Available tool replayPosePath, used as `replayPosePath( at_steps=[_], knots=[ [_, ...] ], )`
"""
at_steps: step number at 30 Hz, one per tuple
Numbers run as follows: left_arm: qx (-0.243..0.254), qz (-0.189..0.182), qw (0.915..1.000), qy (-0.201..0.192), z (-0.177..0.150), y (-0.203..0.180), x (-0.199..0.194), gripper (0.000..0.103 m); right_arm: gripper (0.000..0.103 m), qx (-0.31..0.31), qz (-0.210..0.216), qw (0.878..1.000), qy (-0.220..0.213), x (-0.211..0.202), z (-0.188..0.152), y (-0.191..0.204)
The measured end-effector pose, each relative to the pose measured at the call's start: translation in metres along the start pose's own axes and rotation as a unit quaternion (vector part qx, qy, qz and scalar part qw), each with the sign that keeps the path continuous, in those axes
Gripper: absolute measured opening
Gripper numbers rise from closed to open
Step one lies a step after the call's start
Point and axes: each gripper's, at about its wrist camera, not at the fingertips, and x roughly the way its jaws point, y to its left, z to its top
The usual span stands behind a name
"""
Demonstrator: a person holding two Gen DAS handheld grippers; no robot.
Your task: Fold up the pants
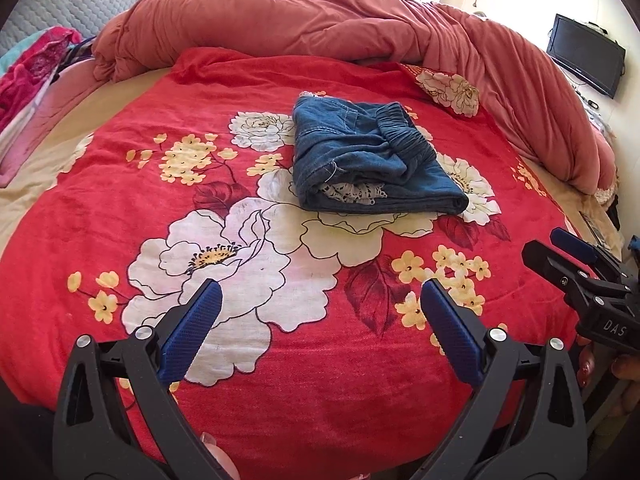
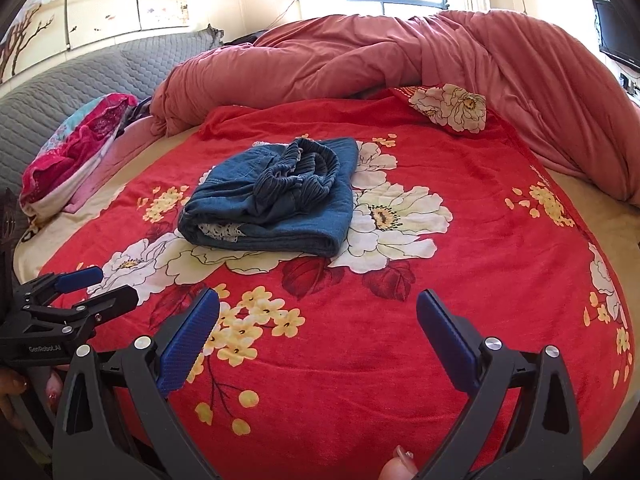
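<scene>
Left tool held low over the near edge of the bed, blue pads spread wide, nothing between them. Right tool likewise released, level with it and just beside, its side showing at the right edge of the left wrist view. Fingertips with painted nails visible below the right handle.

Pants, blue denim, folded into a compact bundle, elastic waistband bunched on top, a bit of white lace peeking from the near fold. Lying well ahead of both tools, apart from them, near the middle of the red floral blanket. Seen from the right wrist, slightly left of centre.

Beyond: rumpled pink duvet piled along the far side, grey quilted headboard at left, dark screen on the right wall.
</scene>
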Motion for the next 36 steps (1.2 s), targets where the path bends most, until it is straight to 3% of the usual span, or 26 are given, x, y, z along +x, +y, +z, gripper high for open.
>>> replayPosePath(
  at_steps=[36],
  knots=[
    [-0.011, 0.011, 0.9999, -0.001, 0.0041, 0.0030, -0.0045, 0.093, 0.098, 0.021, -0.014, 1.000, 0.008, 0.0050, -0.0002, -0.0105]
  ],
)
